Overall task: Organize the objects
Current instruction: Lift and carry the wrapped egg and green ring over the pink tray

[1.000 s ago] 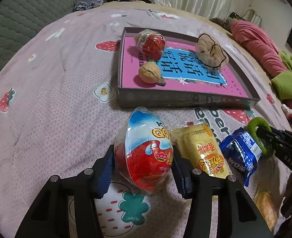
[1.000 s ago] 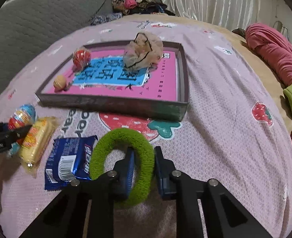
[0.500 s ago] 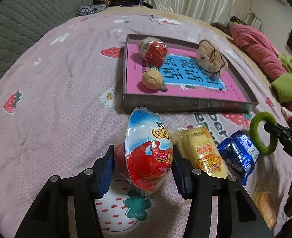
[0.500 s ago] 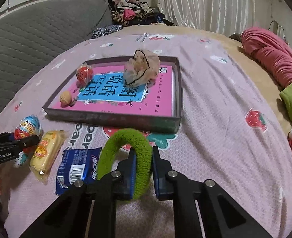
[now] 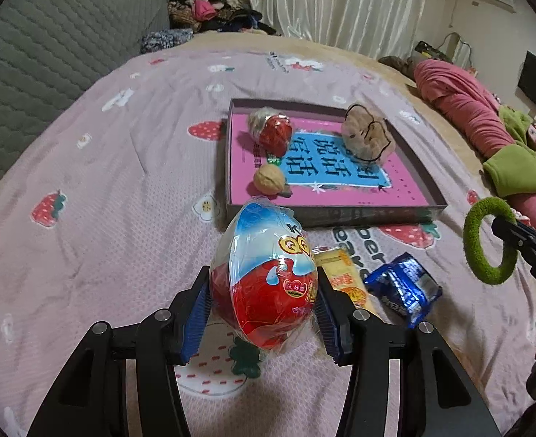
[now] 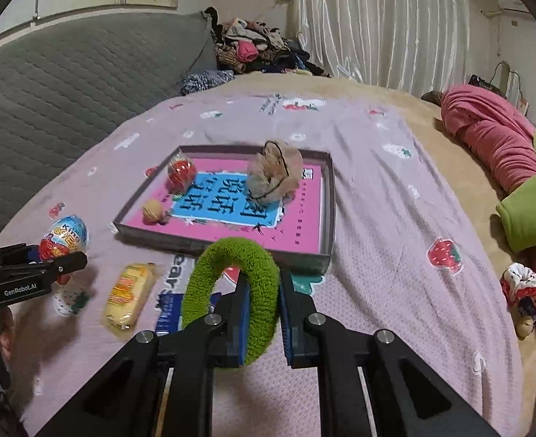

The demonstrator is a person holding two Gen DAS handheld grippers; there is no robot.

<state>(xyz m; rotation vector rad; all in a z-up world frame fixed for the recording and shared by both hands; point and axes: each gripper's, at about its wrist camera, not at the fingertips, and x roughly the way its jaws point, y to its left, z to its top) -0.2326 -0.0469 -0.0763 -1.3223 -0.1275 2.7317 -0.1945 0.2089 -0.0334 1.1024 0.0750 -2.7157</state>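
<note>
Above the bedspread [image 5: 115,167] | left gripper [image 5: 262,313] clamps egg [image 5: 264,276] | right gripper [image 6: 262,313] pinches green ring [image 6: 231,291]

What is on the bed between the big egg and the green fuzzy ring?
Between the egg and the ring lie a yellow snack packet and a blue wrapper; both views show them.
</note>
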